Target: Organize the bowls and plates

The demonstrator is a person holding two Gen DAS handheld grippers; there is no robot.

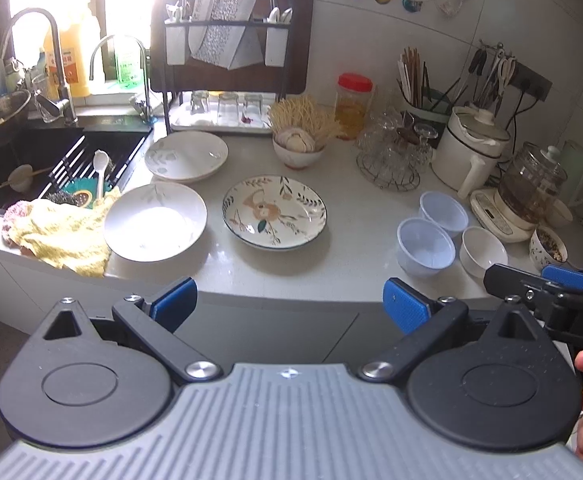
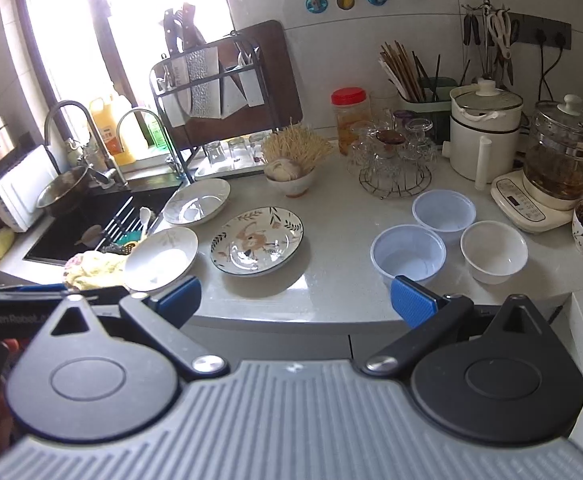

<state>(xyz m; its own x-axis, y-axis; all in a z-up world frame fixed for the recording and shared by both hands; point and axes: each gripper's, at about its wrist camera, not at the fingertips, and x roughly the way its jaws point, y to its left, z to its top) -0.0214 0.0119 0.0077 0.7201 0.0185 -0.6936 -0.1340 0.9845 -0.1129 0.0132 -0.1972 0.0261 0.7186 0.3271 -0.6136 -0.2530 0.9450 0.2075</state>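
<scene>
kitchen counter (image 1: pixel 351 240) cluttered; nothing stacked yet, looks like start. plates (image 1: pixel 274 211) spread near sink (image 1: pixel 31 160), bowls (image 2: pixel 443 236) clustered right. left gripper (image 1: pixel 289 304), right gripper (image 2: pixel 295 300) jaws apart, empty, off counter edge.

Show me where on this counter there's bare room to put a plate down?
Bare counter lies between the floral plate and the clear plastic bowls, running to the front edge. Crowded: the back by the glasses rack, and the left, where white plates meet the sink.
</scene>
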